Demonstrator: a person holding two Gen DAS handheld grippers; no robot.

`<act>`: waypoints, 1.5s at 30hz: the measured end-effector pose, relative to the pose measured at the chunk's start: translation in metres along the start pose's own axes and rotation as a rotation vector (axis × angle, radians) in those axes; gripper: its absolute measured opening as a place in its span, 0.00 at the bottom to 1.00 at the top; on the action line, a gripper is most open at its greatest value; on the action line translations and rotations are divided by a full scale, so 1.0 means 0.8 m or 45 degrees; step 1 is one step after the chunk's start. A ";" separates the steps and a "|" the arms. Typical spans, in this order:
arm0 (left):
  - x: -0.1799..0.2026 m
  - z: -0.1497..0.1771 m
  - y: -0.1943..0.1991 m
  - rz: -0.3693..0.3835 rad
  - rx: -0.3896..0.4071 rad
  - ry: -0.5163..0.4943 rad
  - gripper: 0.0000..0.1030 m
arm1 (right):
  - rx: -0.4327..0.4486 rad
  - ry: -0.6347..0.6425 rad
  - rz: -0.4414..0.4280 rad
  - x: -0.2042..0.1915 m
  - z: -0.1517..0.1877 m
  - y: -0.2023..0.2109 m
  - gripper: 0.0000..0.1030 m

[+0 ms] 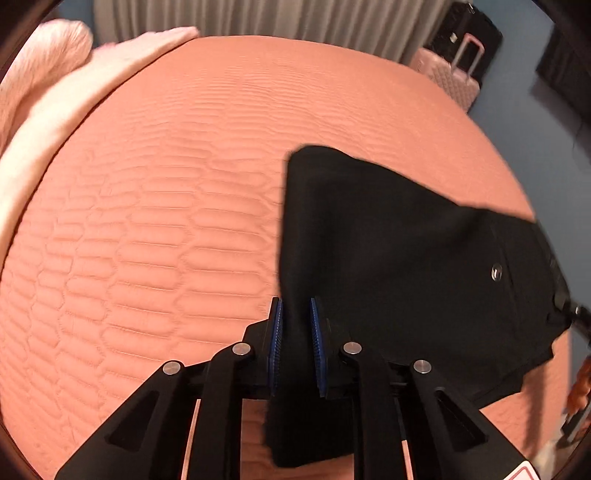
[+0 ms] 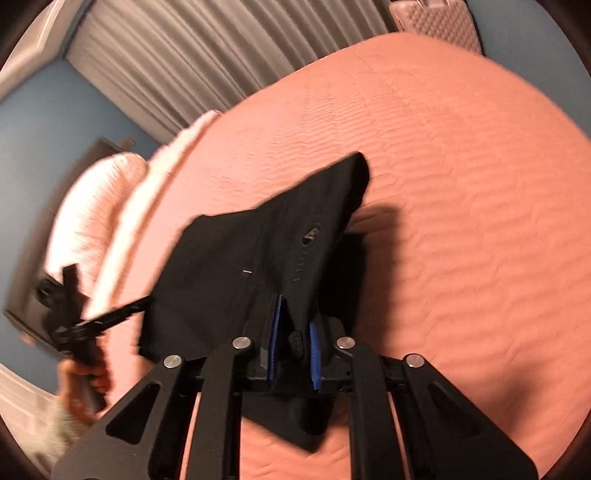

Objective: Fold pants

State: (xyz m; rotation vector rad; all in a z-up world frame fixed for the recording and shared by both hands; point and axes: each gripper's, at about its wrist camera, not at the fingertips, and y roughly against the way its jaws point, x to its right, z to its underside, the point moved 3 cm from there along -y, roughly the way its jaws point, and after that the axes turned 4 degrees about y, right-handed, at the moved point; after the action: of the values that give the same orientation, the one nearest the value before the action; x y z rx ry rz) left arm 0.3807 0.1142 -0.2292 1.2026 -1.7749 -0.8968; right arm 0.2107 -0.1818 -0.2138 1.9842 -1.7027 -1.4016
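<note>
Black pants [image 1: 406,240] hang stretched between my two grippers above an orange quilted bed [image 1: 155,206]. My left gripper [image 1: 295,314] is shut on one edge of the black fabric, which passes between its blue pads [image 1: 277,332]. My right gripper [image 2: 295,325] is shut on the waistband end of the pants [image 2: 266,258], near a metal button [image 2: 312,234]. The right gripper also shows at the right edge of the left wrist view [image 1: 570,314]. The left gripper shows at the left of the right wrist view [image 2: 92,325], held by a hand.
Pale pink pillows [image 1: 48,85] lie at the head of the bed [image 2: 461,166]. Grey curtains [image 1: 258,18] hang behind it. A pink suitcase [image 1: 454,70] and a black one [image 1: 469,29] stand on the blue floor beyond the bed's far corner.
</note>
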 end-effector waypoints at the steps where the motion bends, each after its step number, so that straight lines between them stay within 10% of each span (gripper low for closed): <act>1: -0.013 -0.005 0.002 -0.031 -0.006 0.003 0.13 | 0.003 -0.029 -0.027 -0.006 -0.002 0.002 0.11; 3: -0.036 -0.004 0.005 -0.027 -0.054 0.010 0.13 | -0.051 -0.142 -0.051 -0.004 0.003 -0.008 0.11; 7: -0.063 -0.003 0.023 0.015 -0.112 0.073 0.13 | -0.133 -0.139 0.264 0.041 0.046 -0.014 0.16; 9: -0.055 0.012 0.037 0.119 -0.126 0.064 0.53 | -0.099 -0.220 0.181 0.049 0.051 -0.008 0.37; 11: -0.037 0.035 0.034 0.178 -0.164 0.025 0.71 | -0.136 -0.195 0.194 0.046 0.056 -0.017 0.68; 16: -0.009 0.080 -0.010 0.234 -0.235 0.067 0.71 | -0.210 -0.276 -0.012 0.032 0.098 -0.058 0.67; 19: 0.005 0.082 -0.012 0.155 -0.184 0.030 0.69 | -0.164 -0.181 0.043 0.015 0.094 -0.081 0.29; 21: 0.002 0.078 -0.007 0.160 -0.168 0.052 0.25 | -0.153 -0.126 0.046 0.006 0.075 -0.087 0.18; 25: -0.007 0.089 0.006 0.238 -0.213 0.155 0.16 | -0.055 0.281 0.164 -0.036 0.015 -0.050 0.15; 28: -0.006 0.126 0.001 0.270 -0.208 0.170 0.22 | -0.326 0.243 0.240 0.026 0.042 -0.097 0.27; 31: -0.022 0.130 0.009 0.335 -0.191 0.274 0.26 | -0.218 0.145 0.222 0.033 0.036 -0.054 0.32; 34: -0.022 0.112 0.044 0.157 -0.109 0.172 0.28 | -0.045 0.109 0.218 0.023 0.012 -0.004 0.37; 37: 0.008 0.095 0.074 0.010 -0.021 -0.006 0.44 | -0.031 0.050 0.206 0.036 -0.013 -0.019 0.69; 40: 0.046 0.088 0.080 -0.051 0.009 -0.152 0.58 | -0.101 -0.030 0.212 0.048 -0.016 -0.053 0.43; 41: 0.049 0.090 0.080 -0.099 0.001 -0.200 0.58 | -0.129 -0.057 0.225 0.052 -0.015 -0.057 0.13; 45: 0.060 0.103 0.046 -0.250 -0.089 -0.286 0.58 | -0.076 -0.041 0.119 0.022 0.006 0.001 0.06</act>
State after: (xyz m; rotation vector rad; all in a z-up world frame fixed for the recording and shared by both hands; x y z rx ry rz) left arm 0.2816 0.0893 -0.2224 1.2876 -1.8037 -1.2398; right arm 0.2052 -0.1949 -0.2248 1.8358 -1.7219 -1.4423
